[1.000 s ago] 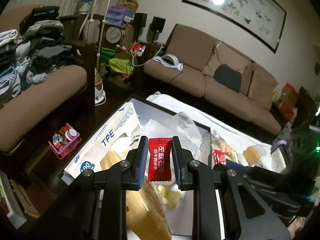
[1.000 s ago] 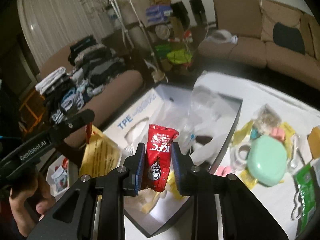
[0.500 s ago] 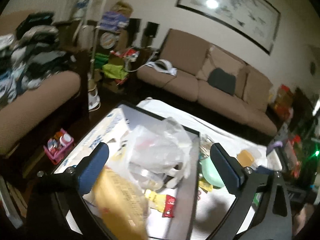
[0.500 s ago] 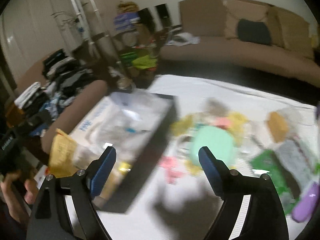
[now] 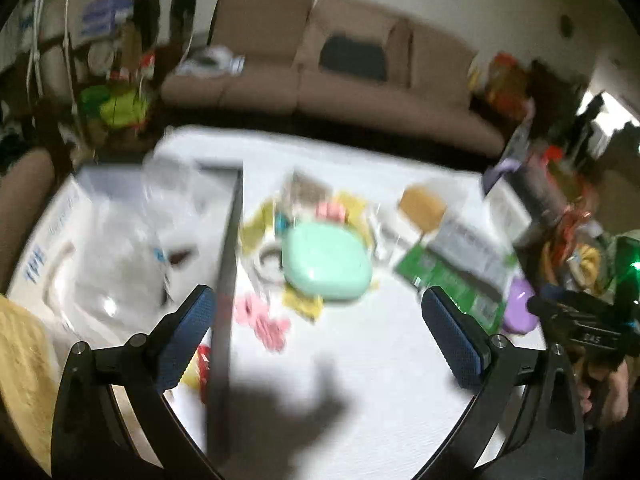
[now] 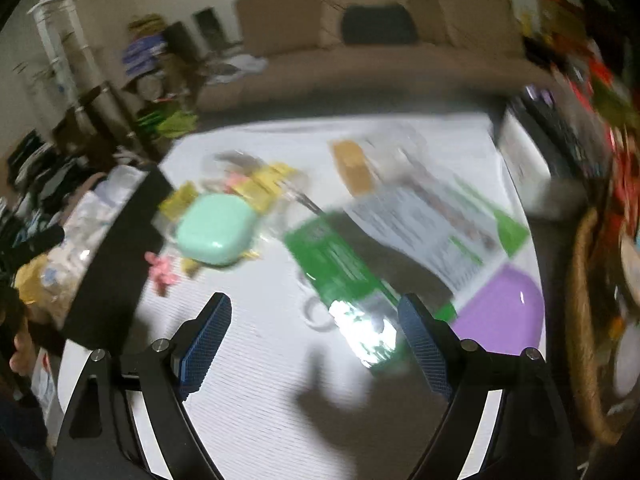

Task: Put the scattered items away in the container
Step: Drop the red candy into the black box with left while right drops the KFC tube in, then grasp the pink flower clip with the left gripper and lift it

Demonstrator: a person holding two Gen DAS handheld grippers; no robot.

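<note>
Both views are blurred. The left tongs (image 5: 320,336) are spread wide and hold nothing, above the white tabletop (image 5: 360,380) just beside the dark wall of the container (image 5: 228,280), which lies to their left and holds clear plastic bags and a yellow packet. The right tongs (image 6: 314,344) also gape wide and empty over a green packet (image 6: 340,276). A mint-green case (image 5: 326,264), pink pieces (image 5: 260,320) and yellow wrappers lie scattered on the tabletop near the container, and a purple item (image 6: 500,304) lies further right.
</note>
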